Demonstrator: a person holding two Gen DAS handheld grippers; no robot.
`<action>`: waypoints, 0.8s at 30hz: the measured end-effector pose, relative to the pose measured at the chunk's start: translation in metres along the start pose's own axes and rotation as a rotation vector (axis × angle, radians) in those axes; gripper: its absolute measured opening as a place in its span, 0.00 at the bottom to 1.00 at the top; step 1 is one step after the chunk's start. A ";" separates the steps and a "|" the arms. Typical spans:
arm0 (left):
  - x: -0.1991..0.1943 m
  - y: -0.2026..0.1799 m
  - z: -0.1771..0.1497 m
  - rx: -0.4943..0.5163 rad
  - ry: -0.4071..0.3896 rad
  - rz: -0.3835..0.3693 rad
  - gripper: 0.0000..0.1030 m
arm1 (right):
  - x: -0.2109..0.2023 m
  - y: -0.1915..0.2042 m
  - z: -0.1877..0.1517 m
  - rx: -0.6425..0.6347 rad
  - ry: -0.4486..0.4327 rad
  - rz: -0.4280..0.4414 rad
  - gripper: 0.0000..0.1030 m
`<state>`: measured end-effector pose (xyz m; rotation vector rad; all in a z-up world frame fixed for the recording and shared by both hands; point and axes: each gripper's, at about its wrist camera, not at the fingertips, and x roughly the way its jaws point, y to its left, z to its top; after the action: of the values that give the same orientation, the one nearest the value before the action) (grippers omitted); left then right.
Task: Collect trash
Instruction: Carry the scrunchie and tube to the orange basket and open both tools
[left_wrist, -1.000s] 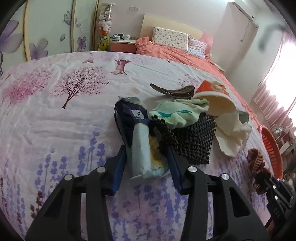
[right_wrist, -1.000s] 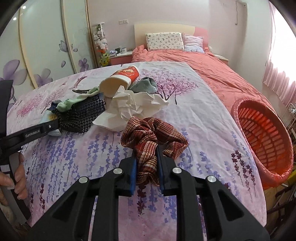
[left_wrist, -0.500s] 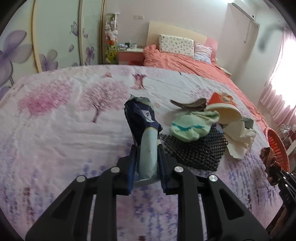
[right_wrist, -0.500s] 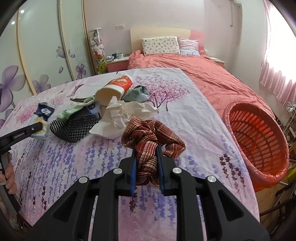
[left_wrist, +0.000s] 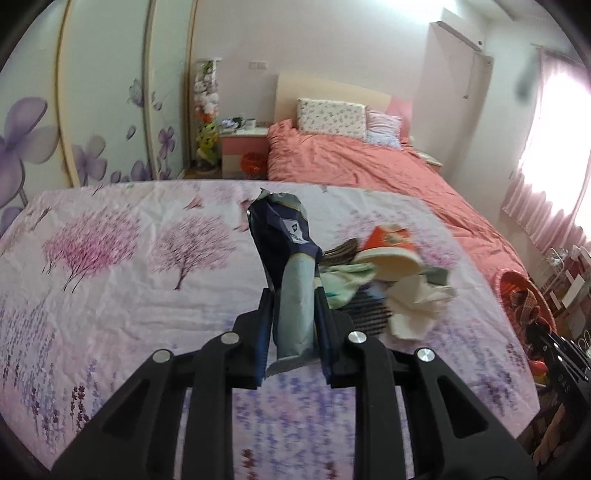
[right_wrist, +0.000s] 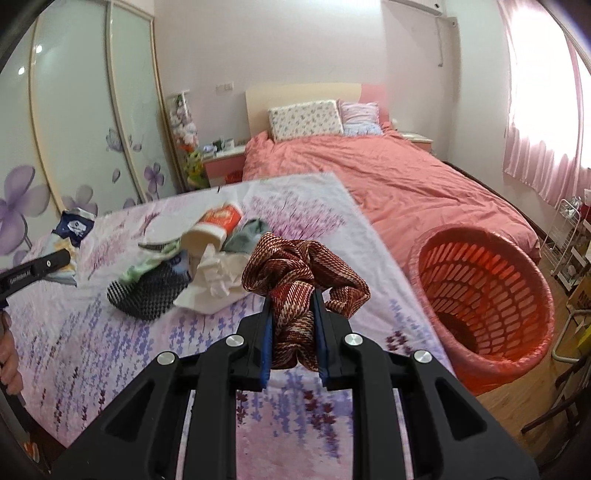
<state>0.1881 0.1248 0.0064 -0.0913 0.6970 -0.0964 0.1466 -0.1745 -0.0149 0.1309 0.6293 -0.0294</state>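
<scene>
- The left gripper (left_wrist: 293, 314) is seen clamped on a crumpled navy and pale-blue wrapper (left_wrist: 286, 254), which is held clear above the floral sheet (left_wrist: 110, 295).
- Its jaws have just been closing; the wrapper is pinched between them.
- The right gripper (right_wrist: 294, 325) is pressed tight on a red-brown woven cloth (right_wrist: 303, 273), lifted off the sheet.
- At about ten o'clock from that cloth, a pile is left on the sheet: a crumpled white paper (right_wrist: 218, 280), a tipped red paper cup (right_wrist: 214, 225), a black mesh piece (right_wrist: 147, 291) and a pale-green cloth (right_wrist: 147, 264).
- An orange basket (right_wrist: 480, 295) is seen at three o'clock of the right gripper, beside the bed edge.
</scene>
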 end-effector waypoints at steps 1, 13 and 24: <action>-0.003 -0.007 0.001 0.008 -0.005 -0.014 0.22 | -0.004 -0.004 0.002 0.009 -0.012 -0.002 0.19; -0.018 -0.084 0.006 0.100 -0.025 -0.155 0.22 | -0.039 -0.044 0.013 0.073 -0.125 -0.062 0.19; -0.017 -0.147 0.000 0.172 -0.019 -0.262 0.22 | -0.052 -0.080 0.015 0.146 -0.181 -0.111 0.19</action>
<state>0.1664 -0.0190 0.0348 -0.0180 0.6528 -0.4053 0.1074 -0.2561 0.0187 0.2319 0.4530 -0.1931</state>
